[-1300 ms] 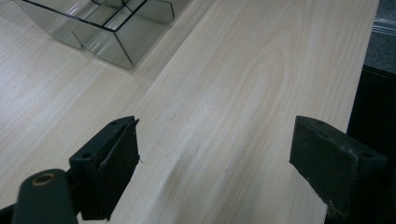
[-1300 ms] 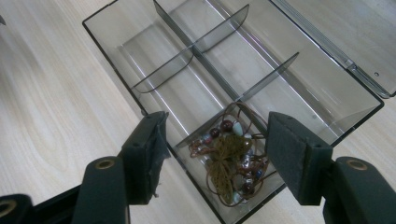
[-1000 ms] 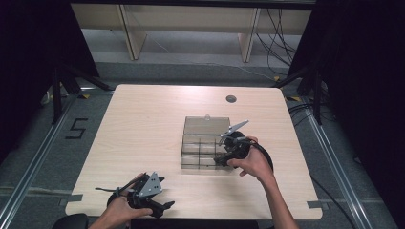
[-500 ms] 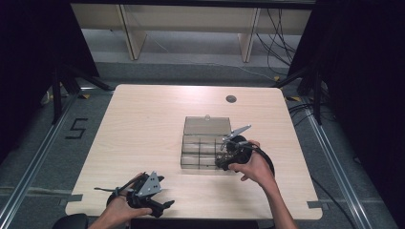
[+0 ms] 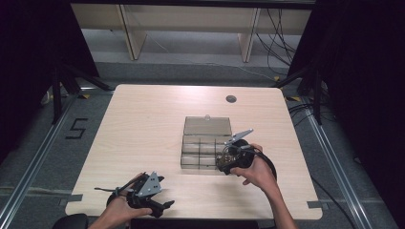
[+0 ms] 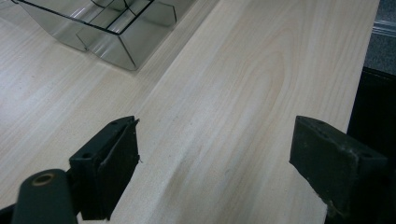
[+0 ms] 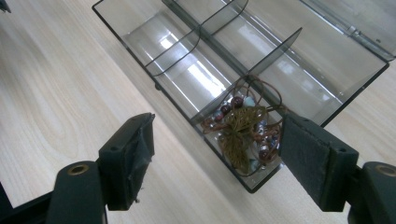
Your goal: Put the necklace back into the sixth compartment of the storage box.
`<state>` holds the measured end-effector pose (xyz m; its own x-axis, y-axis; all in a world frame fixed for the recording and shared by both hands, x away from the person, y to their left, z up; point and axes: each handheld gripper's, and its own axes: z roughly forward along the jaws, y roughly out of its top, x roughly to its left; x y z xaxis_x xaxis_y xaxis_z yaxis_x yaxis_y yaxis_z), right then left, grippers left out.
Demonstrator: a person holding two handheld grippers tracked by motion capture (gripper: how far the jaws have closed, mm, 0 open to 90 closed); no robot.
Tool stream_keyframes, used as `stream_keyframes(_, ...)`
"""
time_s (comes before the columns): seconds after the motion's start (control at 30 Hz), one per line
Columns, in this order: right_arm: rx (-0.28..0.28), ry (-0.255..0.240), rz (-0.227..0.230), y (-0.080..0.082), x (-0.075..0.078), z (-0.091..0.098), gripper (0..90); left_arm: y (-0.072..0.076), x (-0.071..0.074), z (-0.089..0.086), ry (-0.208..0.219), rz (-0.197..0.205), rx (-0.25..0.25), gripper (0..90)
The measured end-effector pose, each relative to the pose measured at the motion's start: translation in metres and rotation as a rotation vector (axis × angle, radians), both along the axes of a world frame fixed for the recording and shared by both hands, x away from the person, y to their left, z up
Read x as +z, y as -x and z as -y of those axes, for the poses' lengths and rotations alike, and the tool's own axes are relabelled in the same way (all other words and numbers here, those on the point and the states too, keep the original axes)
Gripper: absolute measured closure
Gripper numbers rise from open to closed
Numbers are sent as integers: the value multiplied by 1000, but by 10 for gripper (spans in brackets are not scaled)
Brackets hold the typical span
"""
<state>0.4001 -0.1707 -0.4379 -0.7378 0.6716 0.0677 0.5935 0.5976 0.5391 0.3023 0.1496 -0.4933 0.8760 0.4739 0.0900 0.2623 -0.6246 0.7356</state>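
My right tongs [image 7: 215,158] hover over the near right corner of the clear divided box [image 5: 206,143] at mid-table [image 5: 143,124], jaws just opened wide, nothing between the pads. Below them, a beaded cord necklace with a leaf-shaped pendant [image 7: 243,128] lies loose in the box's corner compartment, touching its walls; the other compartments look bare, though glare makes that hard to confirm. The box's lid [image 5: 207,125] lies folded back on the far side. My left tongs [image 5: 165,205] rest at the table's near edge, well left of the box, jaws spread wide over plain wood, gripping nothing.
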Motion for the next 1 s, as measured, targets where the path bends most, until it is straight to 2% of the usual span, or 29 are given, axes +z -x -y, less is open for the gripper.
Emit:
stream_keyframes(0.1, -11, -2, -9, 2, -1, 0, 268, 0, 0, 0, 0, 9, 7, 151)
stream_keyframes(0.13, 2, -1, 3, 1, -1, 1, 267, 0, 0, 0, 0, 9, 8, 151)
stream_keyframes(0.2, -23, -5, -10, 3, -1, 1, 256, 0, 0, 0, 1, 9, 7, 151)
stream_keyframes(0.27, -20, -5, -12, 4, 0, 2, 247, 0, 0, -1, -3, 10, 7, 151)
stream_keyframes(0.37, -12, -1, 15, 4, 0, 3, 244, 0, 1, -1, -5, 2, 2, 151)
stream_keyframes(0.47, -7, -15, 20, 7, 0, 4, 241, 0, 0, -1, -3, 10, 8, 151)
stream_keyframes(0.53, -9, -8, 29, 7, 0, 4, 236, 0, 0, -1, 0, 8, 5, 151)
stream_keyframes(0.57, -36, -6, 1, 10, 1, 3, 234, -1, 1, -1, -7, 3, 2, 151)
stream_keyframes(0.63, -21, -18, 6, 11, 0, 4, 231, 0, 0, 0, 9, -3, 5, 151)
stream_keyframes(0.67, -54, -3, 8, 12, -1, 3, 230, 0, 0, -1, 7, -1, 3, 151)
stream_keyframes(0.7, -26, -12, 8, 12, -1, 4, 230, 0, 0, 0, 10, -2, 5, 151)
stream_keyframes(0.77, -25, -26, 0, 14, -1, 5, 229, 0, 1, -1, -1, 3, 4, 151)
stream_keyframes(0.8, -43, -11, -4, 15, 0, 5, 229, 0, 1, -1, -2, 4, 4, 151)
stream_keyframes(0.97, -18, -28, 12, 17, -2, 8, 225, -1, 1, -1, 1, -1, 3, 151)
stream_keyframes(1.0, -50, -36, 10, 19, -2, 7, 223, -1, 1, -1, 1, -1, 1, 151)
